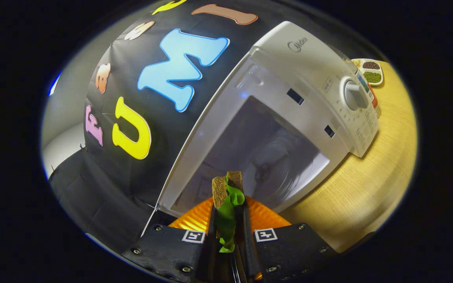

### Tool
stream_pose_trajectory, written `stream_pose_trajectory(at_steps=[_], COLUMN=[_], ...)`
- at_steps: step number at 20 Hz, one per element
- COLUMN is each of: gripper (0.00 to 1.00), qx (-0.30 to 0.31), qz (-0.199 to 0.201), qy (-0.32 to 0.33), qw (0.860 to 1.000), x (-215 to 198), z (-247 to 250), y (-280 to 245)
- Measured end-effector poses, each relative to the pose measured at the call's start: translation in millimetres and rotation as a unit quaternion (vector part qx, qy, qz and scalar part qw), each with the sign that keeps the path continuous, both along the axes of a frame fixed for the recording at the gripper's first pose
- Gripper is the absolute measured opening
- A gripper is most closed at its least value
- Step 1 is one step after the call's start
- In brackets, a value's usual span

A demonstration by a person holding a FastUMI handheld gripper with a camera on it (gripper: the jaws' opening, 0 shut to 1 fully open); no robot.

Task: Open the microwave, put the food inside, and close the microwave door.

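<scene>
Claw (228,220) clamped on sandwich (226,192) (lettuce hanging out), held before open microwave (289,98) on wooden tabletop (368,188).

Black cloth booth wall (104,184), light wooden tabletop (372,184), divided dish of dry goods (370,70) at its far end.

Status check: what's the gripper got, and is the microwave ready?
Gripper shut on sandwich, orange plate beneath. Microwave open just ahead, cavity bare. Nothing in the way.
</scene>
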State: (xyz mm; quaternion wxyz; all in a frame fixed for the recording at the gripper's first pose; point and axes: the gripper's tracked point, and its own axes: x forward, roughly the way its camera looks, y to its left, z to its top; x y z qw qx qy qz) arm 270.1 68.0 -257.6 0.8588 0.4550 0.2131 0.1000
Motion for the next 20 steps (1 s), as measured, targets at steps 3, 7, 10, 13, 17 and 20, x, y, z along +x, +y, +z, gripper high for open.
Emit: stream_pose_trajectory(at_steps=[3,7,10,13,17,20], gripper=[0.31,0.31,0.35,0.60,0.97,0.97], qx=[0.004,-0.015,-0.062,-0.128,-0.202,-0.228], qz=[-0.013,-0.024,-0.033,-0.030,-0.048,-0.046], qy=[0.004,0.005,0.004,0.011,0.037,0.031], qw=[1.000,1.000,0.998,0.991,0.977,0.972], x=[22.6,41.7,44.9,41.3,32.4,25.8], z=[-15.3,-28.2,-34.3,-45.5,-56.1,-47.1], y=[0.6,0.4,-4.9,-10.3,-37.0,-50.0])
